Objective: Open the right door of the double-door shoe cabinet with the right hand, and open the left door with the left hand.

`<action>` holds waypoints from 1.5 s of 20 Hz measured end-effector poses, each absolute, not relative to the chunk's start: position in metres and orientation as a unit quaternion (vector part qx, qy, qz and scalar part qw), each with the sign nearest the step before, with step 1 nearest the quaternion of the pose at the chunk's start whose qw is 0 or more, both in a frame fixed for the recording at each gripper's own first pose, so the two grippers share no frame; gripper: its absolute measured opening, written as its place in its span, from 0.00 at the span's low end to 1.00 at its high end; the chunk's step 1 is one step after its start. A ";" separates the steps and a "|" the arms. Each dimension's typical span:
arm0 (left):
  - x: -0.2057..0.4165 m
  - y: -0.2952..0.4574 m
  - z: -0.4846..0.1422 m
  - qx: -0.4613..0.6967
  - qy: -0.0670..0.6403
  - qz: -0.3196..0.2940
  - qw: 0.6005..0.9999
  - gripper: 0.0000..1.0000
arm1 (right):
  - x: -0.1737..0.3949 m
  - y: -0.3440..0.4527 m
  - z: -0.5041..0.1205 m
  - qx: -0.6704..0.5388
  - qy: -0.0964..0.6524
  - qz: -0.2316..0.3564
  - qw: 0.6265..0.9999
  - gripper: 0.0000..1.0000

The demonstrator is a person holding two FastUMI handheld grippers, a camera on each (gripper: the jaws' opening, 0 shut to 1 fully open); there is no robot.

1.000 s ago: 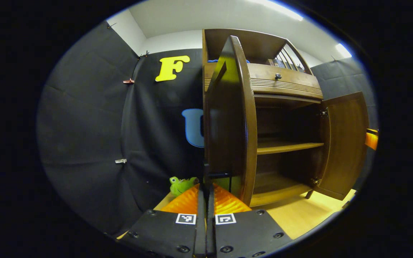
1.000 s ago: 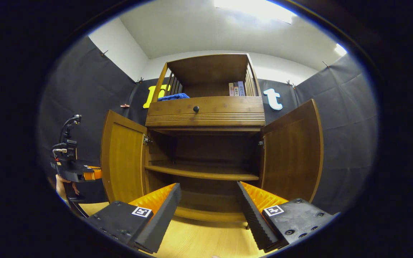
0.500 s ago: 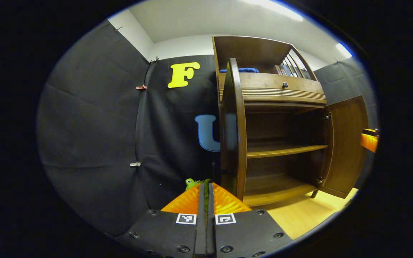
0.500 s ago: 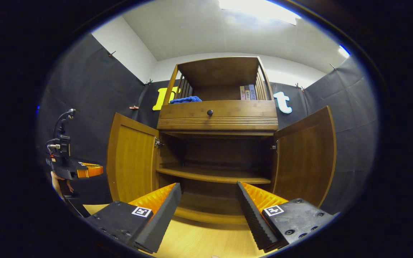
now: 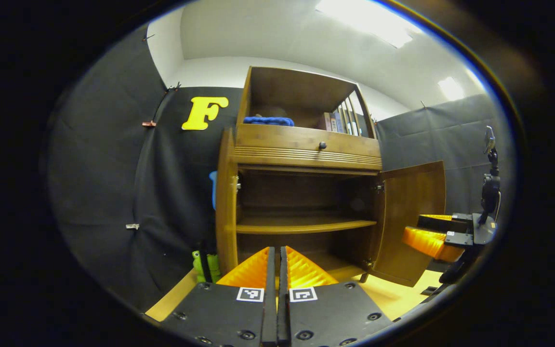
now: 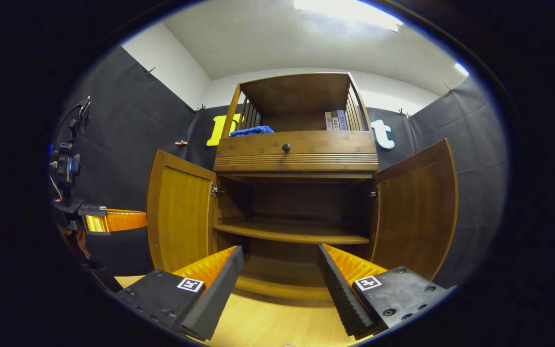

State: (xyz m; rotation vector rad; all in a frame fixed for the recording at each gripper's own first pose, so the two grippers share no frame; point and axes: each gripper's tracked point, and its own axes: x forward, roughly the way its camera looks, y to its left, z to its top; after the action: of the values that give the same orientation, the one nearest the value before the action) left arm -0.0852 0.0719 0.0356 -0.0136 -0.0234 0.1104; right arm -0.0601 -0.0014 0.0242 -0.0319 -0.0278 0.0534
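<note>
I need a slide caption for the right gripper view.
Open right hand-held gripper faces the shoe cabinet, both doors swung wide.

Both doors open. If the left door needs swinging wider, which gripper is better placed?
Left. In the right gripper view the left gripper sits just beside the left door's free edge, jaws shut; the right gripper faces the cabinet's middle, jaws open.

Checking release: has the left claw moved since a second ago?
Yes. The left claw has backed away from the left door and sits higher against it, fingers together.
</note>
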 end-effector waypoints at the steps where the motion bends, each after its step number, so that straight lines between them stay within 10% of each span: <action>1: -0.083 0.062 0.038 -0.006 -0.016 0.045 0.999 0.23 | -0.061 -0.004 0.026 -0.018 -0.016 0.023 0.999 0.97; 5: -0.077 0.058 0.037 0.011 -0.015 0.046 0.999 0.95 | -0.063 -0.012 0.031 -0.021 -0.024 0.015 0.999 0.97; 30: -0.047 0.035 0.038 0.018 -0.028 0.050 0.998 0.96 | -0.055 -0.028 0.038 -0.022 -0.030 0.017 0.999 0.97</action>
State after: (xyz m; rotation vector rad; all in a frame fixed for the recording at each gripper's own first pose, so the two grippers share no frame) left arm -0.0467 0.0352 0.0379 0.0359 -0.0564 0.0999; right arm -0.0554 -0.0280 0.0382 -0.0447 -0.0597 0.0348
